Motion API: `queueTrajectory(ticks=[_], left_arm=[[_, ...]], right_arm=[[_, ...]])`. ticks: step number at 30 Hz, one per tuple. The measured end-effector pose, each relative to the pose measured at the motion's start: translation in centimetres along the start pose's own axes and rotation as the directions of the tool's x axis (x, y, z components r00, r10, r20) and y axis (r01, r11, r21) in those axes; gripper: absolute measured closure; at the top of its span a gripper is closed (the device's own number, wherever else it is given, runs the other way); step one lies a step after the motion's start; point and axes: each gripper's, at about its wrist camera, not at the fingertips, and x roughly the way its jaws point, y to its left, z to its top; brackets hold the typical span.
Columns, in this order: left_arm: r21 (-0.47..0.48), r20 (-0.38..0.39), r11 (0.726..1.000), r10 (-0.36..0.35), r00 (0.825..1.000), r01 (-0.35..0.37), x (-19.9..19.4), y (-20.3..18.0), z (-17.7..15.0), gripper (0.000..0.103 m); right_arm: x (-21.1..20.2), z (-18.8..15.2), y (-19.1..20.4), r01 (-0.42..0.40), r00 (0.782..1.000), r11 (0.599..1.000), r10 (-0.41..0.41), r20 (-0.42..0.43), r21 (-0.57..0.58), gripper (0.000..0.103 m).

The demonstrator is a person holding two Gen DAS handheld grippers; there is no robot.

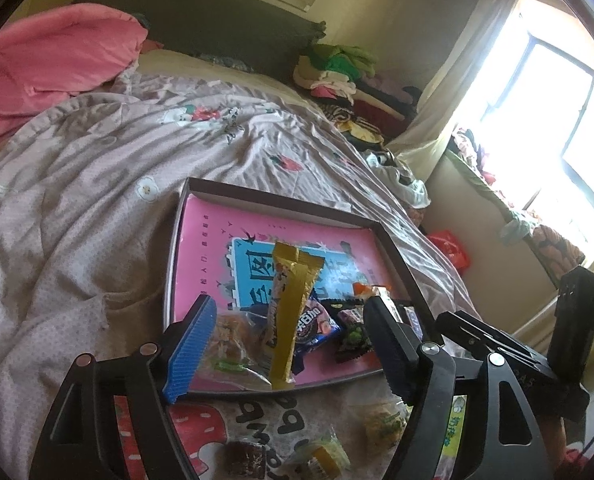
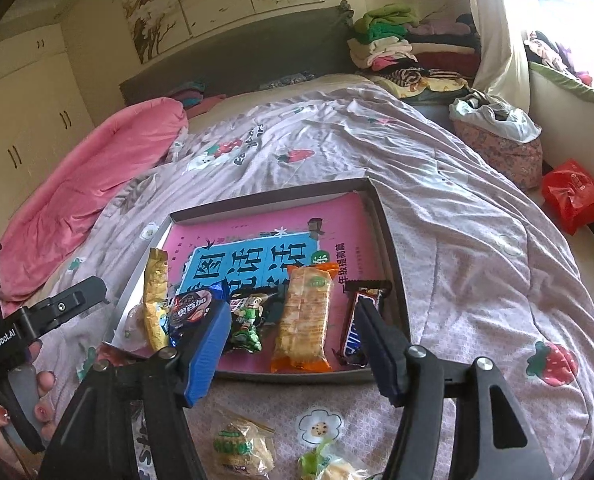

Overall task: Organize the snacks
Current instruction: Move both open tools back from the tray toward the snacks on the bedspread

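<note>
A shallow box tray (image 1: pixel 201 190) (image 2: pixel 393 248) with a pink printed floor lies on the bed. Its near end holds a long gold wrapper (image 1: pixel 293 312) (image 2: pixel 155 300), a blue cookie packet (image 1: pixel 317 328) (image 2: pixel 191 306), a dark packet with a green figure (image 2: pixel 249 320), an orange cracker pack (image 2: pixel 305 316) and a brown chocolate bar (image 2: pixel 357 320). My left gripper (image 1: pixel 293 348) hovers open over the gold wrapper and a clear pastry packet (image 1: pixel 233 344), its pads off both. My right gripper (image 2: pixel 295 352) is open above the cracker pack, touching nothing.
Loose pastry packets (image 2: pixel 241 444) (image 1: pixel 385 424) and a brown cake (image 1: pixel 245 456) lie on the quilt in front of the tray. A pink blanket (image 2: pixel 97 168) is at the left, folded clothes (image 2: pixel 393 40) at the headboard, a red bag (image 2: pixel 573 196) beyond the bed's right edge.
</note>
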Motion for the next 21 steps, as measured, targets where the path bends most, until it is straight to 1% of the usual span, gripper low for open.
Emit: queueTrajectory(ticks=[12,16,21], left_arm=[[-0.020,-0.016,0.999,0.031,0.999,-0.032,-0.4,1.2,-0.1,0.026],[-0.012,-0.018,0.999,0.051,0.999,-0.051,-0.7,1.1,-0.3,0.026],[0.002,-0.024,0.999,0.048,0.999,-0.048,-0.9,0.7,-0.5,0.026]], right_arm=[[-0.7,0.0,-0.4,0.003,1.000,1.000,-0.003,0.010,0.005,0.039],[-1.1,0.0,-0.5,0.001,1.000,1.000,-0.001,0.010,0.007,0.039],[-1.6,-0.3,-0.5,-0.004,1.000,1.000,0.004,0.005,0.005,0.039]])
